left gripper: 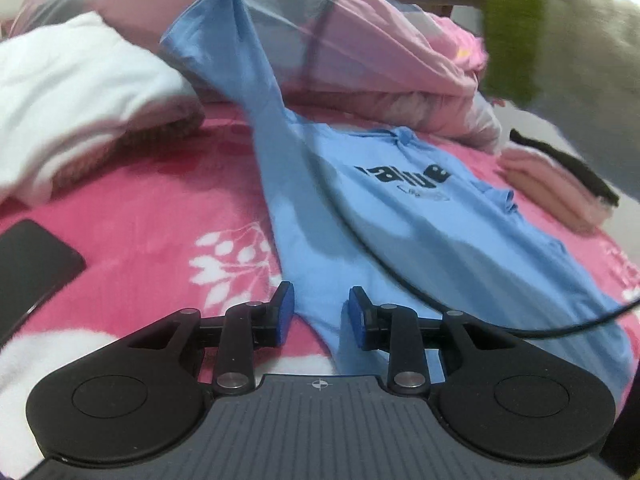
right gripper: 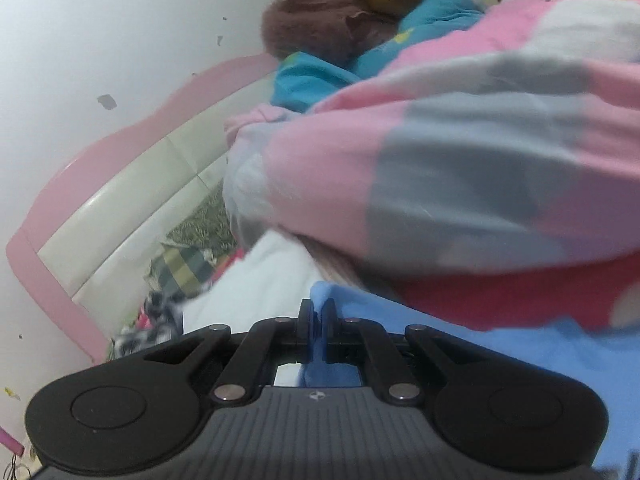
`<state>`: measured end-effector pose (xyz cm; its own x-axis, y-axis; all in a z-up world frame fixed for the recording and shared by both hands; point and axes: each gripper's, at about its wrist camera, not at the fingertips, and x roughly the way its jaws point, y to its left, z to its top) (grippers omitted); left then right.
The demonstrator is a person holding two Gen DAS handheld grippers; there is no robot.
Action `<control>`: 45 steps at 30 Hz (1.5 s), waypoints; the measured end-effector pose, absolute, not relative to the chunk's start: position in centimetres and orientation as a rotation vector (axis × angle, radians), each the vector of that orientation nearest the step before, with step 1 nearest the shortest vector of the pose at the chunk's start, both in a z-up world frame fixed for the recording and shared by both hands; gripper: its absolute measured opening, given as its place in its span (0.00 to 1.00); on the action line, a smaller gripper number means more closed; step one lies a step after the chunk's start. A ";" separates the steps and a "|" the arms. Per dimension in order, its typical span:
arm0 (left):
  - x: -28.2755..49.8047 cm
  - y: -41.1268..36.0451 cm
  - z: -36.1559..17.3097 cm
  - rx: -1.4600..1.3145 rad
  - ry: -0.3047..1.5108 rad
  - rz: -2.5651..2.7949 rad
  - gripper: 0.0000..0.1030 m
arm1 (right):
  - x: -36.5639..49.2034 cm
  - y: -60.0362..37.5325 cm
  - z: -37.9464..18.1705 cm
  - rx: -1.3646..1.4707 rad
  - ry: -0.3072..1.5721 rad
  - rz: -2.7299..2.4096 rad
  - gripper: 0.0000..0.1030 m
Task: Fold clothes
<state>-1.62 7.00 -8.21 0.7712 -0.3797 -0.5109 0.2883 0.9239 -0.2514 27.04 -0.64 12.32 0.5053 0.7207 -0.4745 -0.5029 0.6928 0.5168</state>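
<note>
**Right jaws clamped on blue shirt edge, left jaws open over the hem**

Left gripper (left gripper: pixel 319 318): jaws stand apart at a moderate gap, nothing between them. The blue pads sit right at the near edge of the blue T-shirt (left gripper: pixel 384 216); can't tell if they touch the cloth or hover just above it.

Right gripper (right gripper: pixel 319 330): jaws nearly closed, pinching a fold of the same shirt (right gripper: pixel 500 360). Cloth bunches up between the pads and pokes out above them. In the left wrist view, that end of the shirt is pulled up and away to the far top, stretched into a taut strip, with a blurred dark device at its top end and a green-and-cream sleeve (left gripper: pixel 516 28) next to it.

Rest of the shirt lies on the bed, on a pink floral blanket (left gripper: pixel 160 208), print side up with black lettering. A black cable (left gripper: pixel 400 280) runs across the shirt and off to the right.

Around it:
- dark phone (left gripper: pixel 32 268) on the blanket, near left
- white cloth (left gripper: pixel 80 100) heaped at far left
- pink-and-grey checked quilt (right gripper: pixel 440 152) bunched behind the shirt
- folded pink garment with dark trim (left gripper: pixel 560 184) at the right, beside the shirt
- pink-framed headboard (right gripper: pixel 120 184) with cream padding at the left of the right wrist view

Both views have motion blur at the far side.
</note>
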 end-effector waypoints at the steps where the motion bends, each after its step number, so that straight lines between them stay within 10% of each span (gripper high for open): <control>1: -1.6 7.0 -8.2 -0.168 0.586 -0.366 0.29 | 27.9 0.2 12.9 0.330 0.713 0.768 0.03; 10: -1.4 6.8 -8.4 -0.188 0.585 -0.365 0.29 | 31.7 2.9 7.9 0.332 0.861 0.668 0.18; 26: -0.5 6.2 -7.1 -0.168 0.636 -0.301 0.30 | 14.2 -25.6 20.5 0.457 0.509 0.564 0.38; 36: 1.0 4.9 -6.0 -0.110 0.678 -0.250 0.31 | 8.9 -37.7 4.2 0.486 0.884 0.128 0.38; 45: 2.1 2.4 -6.9 0.029 0.691 -0.187 0.33 | 9.4 -36.0 0.2 0.388 0.778 0.267 0.35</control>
<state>2.07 2.43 -6.93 0.7543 -0.1621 -0.6362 0.1814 0.9828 -0.0354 9.36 -35.97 0.21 0.6842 0.3728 -0.6268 -0.0910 0.8964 0.4339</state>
